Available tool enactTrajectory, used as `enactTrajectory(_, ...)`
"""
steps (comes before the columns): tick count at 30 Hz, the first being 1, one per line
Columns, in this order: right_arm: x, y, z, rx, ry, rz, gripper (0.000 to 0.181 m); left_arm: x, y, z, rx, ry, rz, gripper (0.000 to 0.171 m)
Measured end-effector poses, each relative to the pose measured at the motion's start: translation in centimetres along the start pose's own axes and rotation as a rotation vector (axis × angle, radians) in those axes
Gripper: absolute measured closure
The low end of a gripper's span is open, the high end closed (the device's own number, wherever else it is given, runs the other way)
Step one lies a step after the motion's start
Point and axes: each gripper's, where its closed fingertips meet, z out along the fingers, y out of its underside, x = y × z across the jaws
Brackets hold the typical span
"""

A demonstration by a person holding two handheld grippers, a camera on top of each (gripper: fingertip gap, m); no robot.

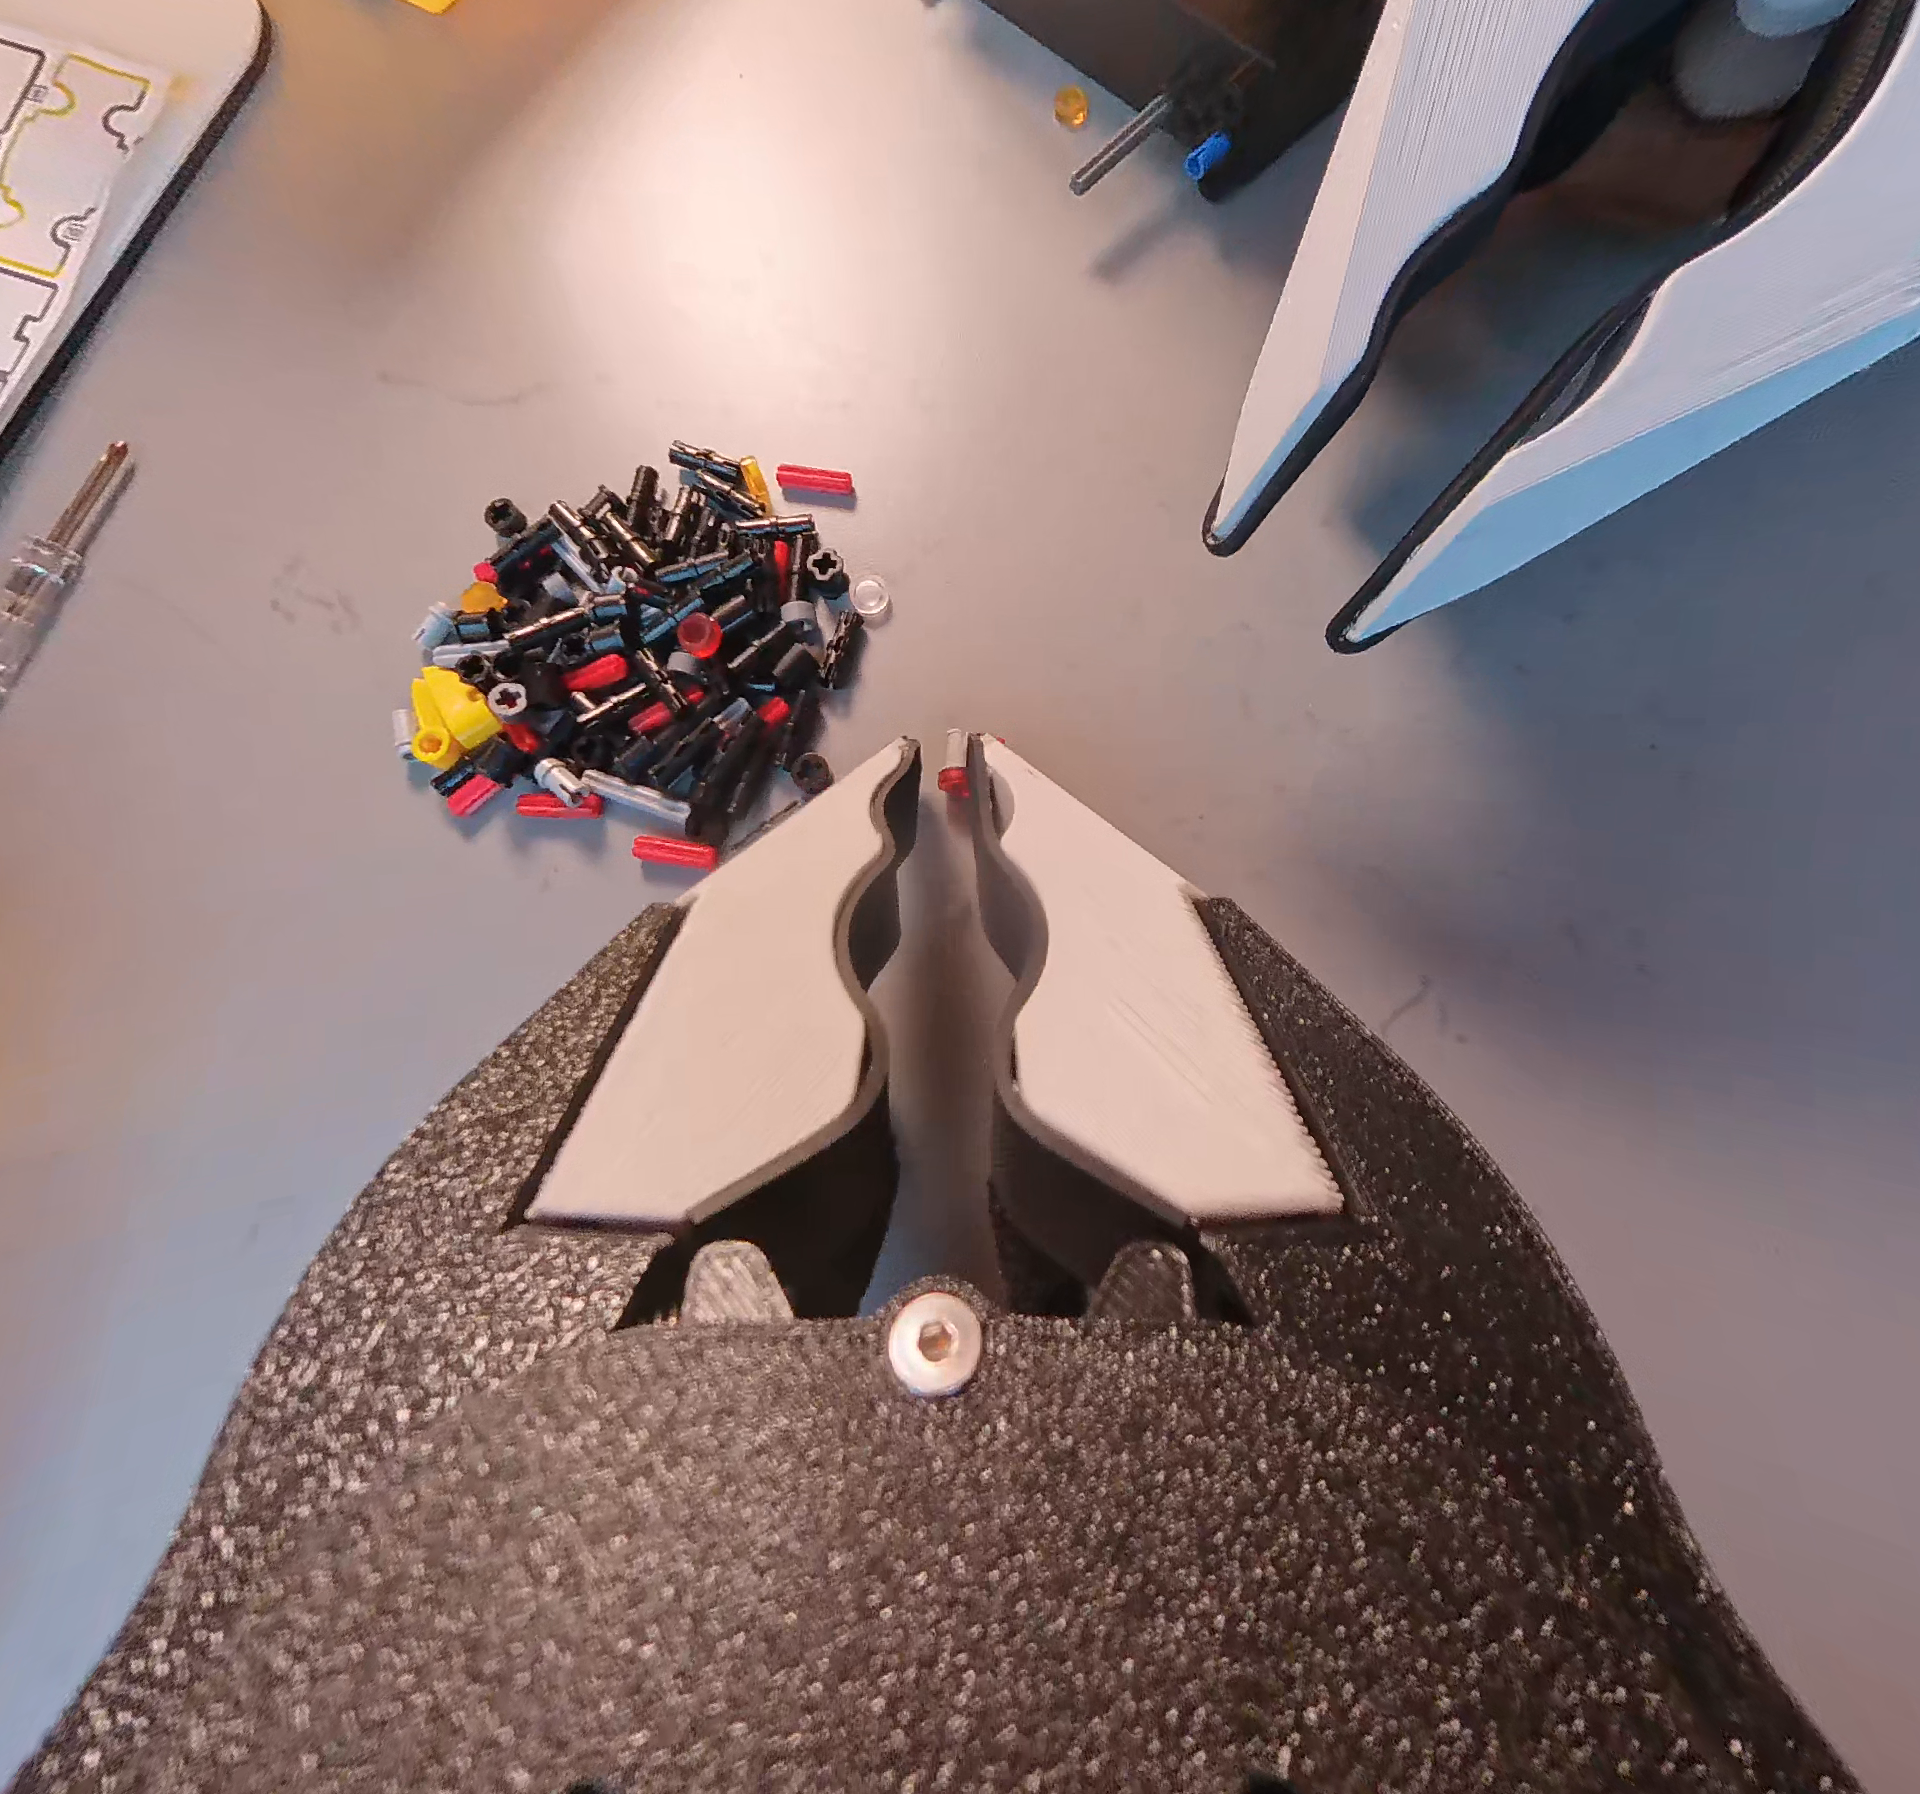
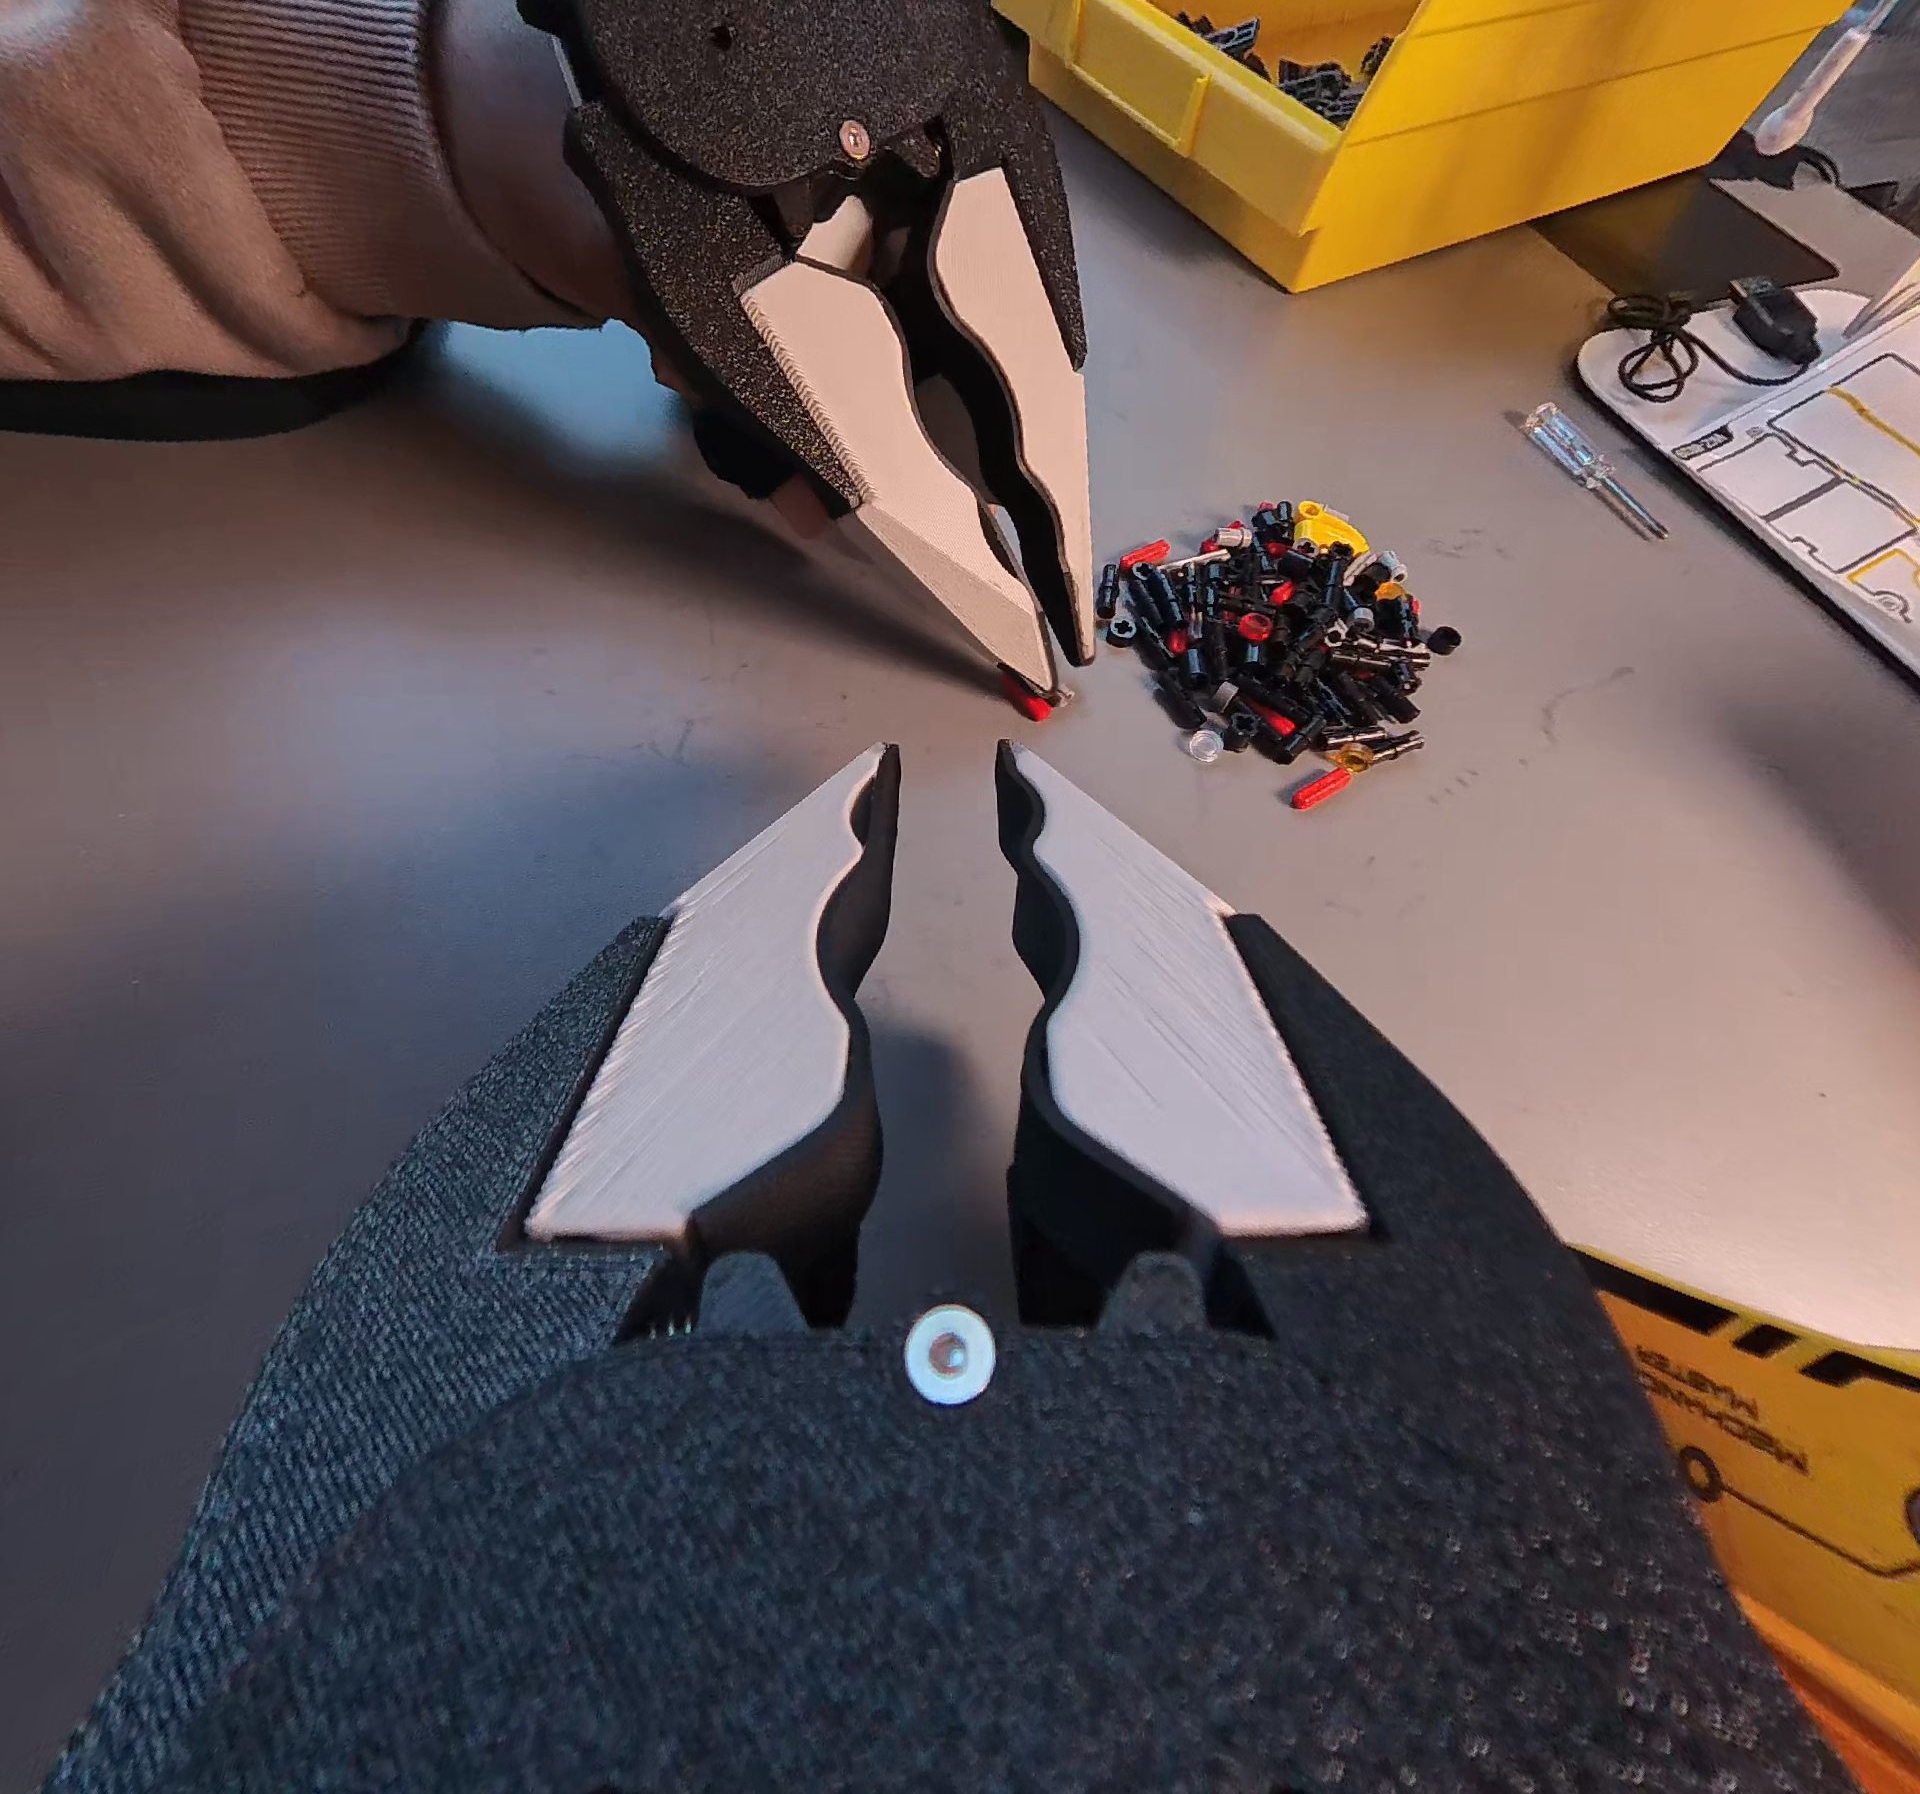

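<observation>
Left gripper [image 1: 943,757] pinching one small red pin [image 1: 953,776] at very tips, just beside pile of pins [image 1: 649,648] on tabletop [image 1: 1039,394]. Hold looking shallow: pin likely twisting or popping free if squeezed harder or lifted fast; could roll away.

Right gripper [image 2: 945,757] hanging parted, holding nothing, tips near left gripper's; risk of bumping it.

Counting: two grippers, one pinched pin, one pile (pieces too many to count), one screwdriver [image 2: 1595,468], one dark assembly [image 1: 1122,9], one yellow bin [image 2: 1455,82].
</observation>
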Motion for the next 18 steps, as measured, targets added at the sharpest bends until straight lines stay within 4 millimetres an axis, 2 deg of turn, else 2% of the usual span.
enactTrajectory(6, -0.08, 0.09, 0.06, -0.007, -0.003, -0.005, 0.163, 0.01, 0.43, -0.19, -0.012, 0.026, -0.042, 0.166)
enactTrajectory(18, -0.31, 0.13, 0.06, -0.009, -0.014, -0.012, 0.163, 0.14, 0.47, 0.10, -0.017, 0.017, 0.043, 0.163)
